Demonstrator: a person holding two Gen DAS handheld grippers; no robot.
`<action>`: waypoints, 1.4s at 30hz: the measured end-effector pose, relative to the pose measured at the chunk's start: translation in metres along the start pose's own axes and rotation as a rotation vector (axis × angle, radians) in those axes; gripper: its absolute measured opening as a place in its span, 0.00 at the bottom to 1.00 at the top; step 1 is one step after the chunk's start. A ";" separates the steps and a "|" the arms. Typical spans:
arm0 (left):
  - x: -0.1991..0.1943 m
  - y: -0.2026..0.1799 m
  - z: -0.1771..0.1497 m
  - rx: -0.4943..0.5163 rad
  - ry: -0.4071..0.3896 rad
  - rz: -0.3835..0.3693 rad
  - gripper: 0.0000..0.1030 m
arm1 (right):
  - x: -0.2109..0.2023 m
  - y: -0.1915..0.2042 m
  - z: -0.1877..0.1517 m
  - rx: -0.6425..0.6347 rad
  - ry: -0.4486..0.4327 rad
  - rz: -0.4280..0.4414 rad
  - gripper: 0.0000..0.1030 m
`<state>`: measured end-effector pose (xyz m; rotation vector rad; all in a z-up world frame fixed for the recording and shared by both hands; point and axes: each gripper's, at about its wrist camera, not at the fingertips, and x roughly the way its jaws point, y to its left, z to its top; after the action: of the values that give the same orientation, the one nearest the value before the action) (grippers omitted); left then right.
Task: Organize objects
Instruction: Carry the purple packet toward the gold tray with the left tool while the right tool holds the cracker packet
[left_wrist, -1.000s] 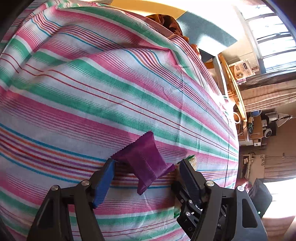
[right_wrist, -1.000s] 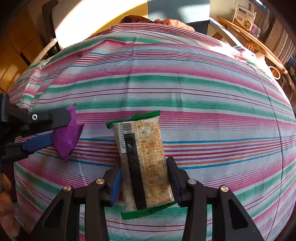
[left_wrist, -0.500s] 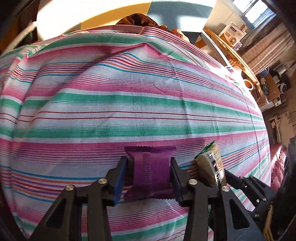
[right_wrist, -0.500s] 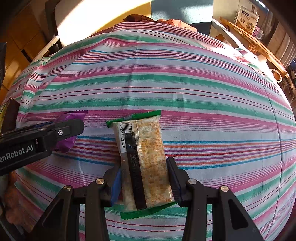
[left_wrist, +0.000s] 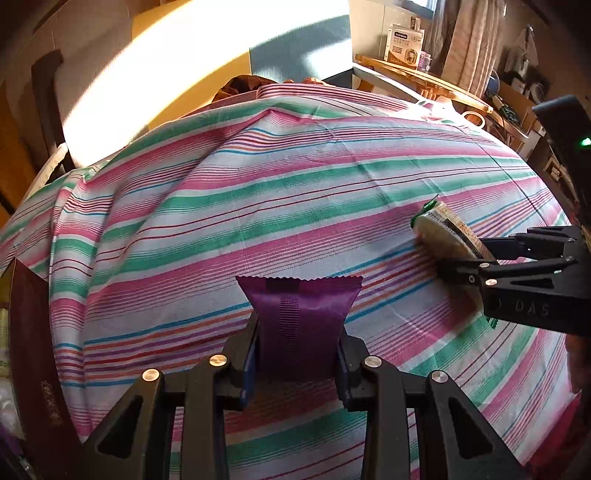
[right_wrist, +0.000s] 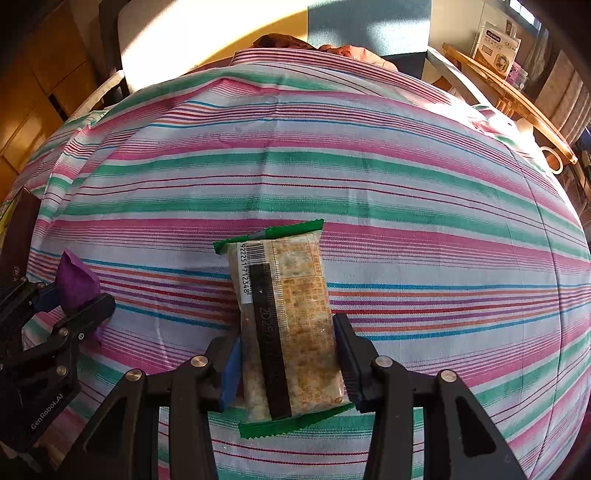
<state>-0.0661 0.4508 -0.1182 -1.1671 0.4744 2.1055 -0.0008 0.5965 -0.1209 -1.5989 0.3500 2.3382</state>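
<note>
Grippers (left_wrist: 297, 345) over striped cloth (left_wrist: 258, 206) (sunlit)

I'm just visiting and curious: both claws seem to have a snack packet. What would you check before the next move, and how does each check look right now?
1. Left gripper shut on the purple packet: ok.
2. Right gripper pads against the green-edged cracker packet: ok.
3. The two grippers apart from each other: ok.
4. Striped cloth ahead bare of other items: ok.
5. Packets lifted off the cloth: cannot tell.
6. Where the packets should go: cannot tell.
</note>
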 end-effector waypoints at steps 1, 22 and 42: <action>-0.001 0.001 -0.003 -0.004 -0.012 0.004 0.32 | 0.000 0.001 -0.001 -0.003 -0.004 0.000 0.45; -0.094 0.048 -0.033 -0.077 -0.188 0.036 0.32 | 0.004 0.009 -0.001 -0.063 -0.091 -0.025 0.44; -0.157 0.129 -0.075 -0.172 -0.226 0.120 0.32 | 0.002 0.028 0.000 0.033 -0.018 -0.134 0.43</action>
<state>-0.0545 0.2550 -0.0266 -0.9980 0.2684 2.3875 -0.0117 0.5711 -0.1216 -1.5352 0.2677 2.2335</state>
